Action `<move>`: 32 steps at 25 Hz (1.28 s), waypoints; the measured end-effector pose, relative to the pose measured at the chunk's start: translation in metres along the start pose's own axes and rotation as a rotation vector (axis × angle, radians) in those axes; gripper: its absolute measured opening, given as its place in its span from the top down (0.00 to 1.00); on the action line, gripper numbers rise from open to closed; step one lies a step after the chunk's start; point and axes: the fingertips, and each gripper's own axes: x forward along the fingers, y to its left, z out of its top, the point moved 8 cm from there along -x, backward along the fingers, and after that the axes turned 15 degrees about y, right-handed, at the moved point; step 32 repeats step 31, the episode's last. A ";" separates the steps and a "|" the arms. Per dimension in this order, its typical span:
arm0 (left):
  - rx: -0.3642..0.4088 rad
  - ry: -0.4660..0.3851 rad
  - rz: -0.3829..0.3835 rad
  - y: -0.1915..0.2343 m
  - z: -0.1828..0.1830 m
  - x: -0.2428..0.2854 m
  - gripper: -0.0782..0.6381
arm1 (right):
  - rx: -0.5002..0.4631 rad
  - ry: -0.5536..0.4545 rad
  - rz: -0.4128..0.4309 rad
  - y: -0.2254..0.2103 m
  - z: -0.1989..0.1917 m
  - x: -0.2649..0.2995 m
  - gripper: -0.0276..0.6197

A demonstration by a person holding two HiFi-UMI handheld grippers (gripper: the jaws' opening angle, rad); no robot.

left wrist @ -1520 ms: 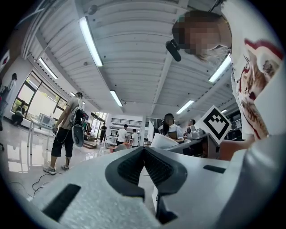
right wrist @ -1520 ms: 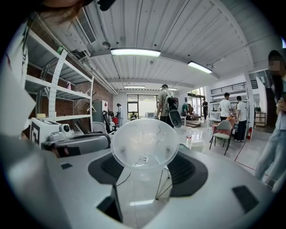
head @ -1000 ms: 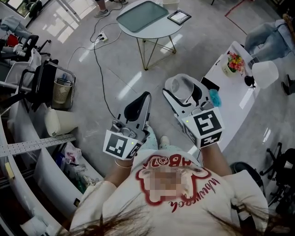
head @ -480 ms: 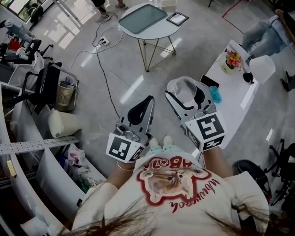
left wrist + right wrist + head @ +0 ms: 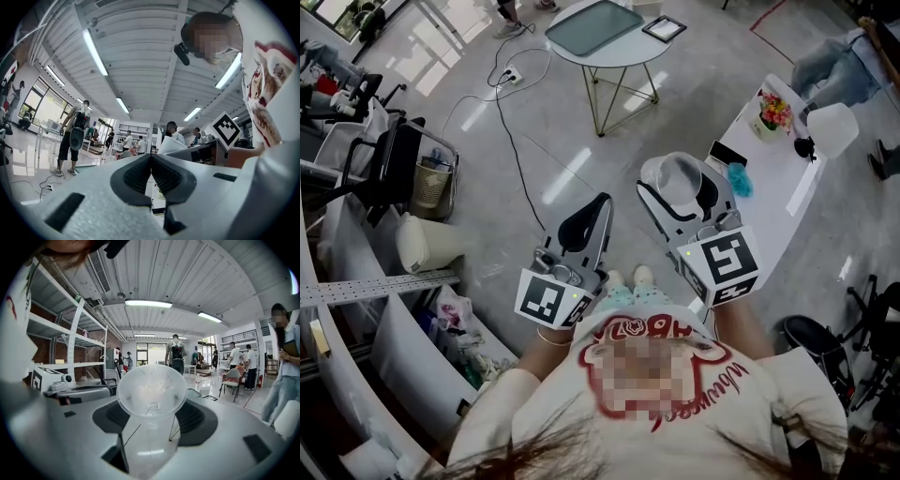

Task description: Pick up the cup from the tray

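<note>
I've got the clear cup (image 5: pixel 151 392) squeezed in my right gripper (image 5: pixel 154 423), up in the air. It looks thin, light and crackly, so hold its sides softly. My left gripper (image 5: pixel 151 171) is pinched together, with nothing in it.

The two grippers are side by side in front of the person's chest, well above the floor (image 5: pixel 534 141). The left gripper (image 5: pixel 596 208) is at the left, with nothing between its jaws. The cup (image 5: pixel 678 176) sits between the jaws of the right gripper (image 5: pixel 680 187). Far ahead stands a round tabletop (image 5: pixel 619 58), and the tray (image 5: pixel 592 25) lies on it. At the right of the right gripper there is a long tabletop (image 5: pixel 769 173), with flowers (image 5: pixel 775 112) on its far end. A cable (image 5: pixel 502 122) lies on the floor, left of the round tabletop.
</note>
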 end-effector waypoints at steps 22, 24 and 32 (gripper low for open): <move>0.012 -0.023 -0.004 -0.005 0.006 -0.010 0.87 | -0.032 -0.011 -0.013 0.015 0.004 -0.009 0.51; 0.011 -0.023 -0.004 -0.005 0.006 -0.010 0.87 | -0.030 -0.017 -0.007 0.016 0.005 -0.010 0.51; -0.001 -0.031 -0.014 -0.009 0.007 -0.010 0.87 | -0.038 -0.011 -0.005 0.018 0.003 -0.014 0.51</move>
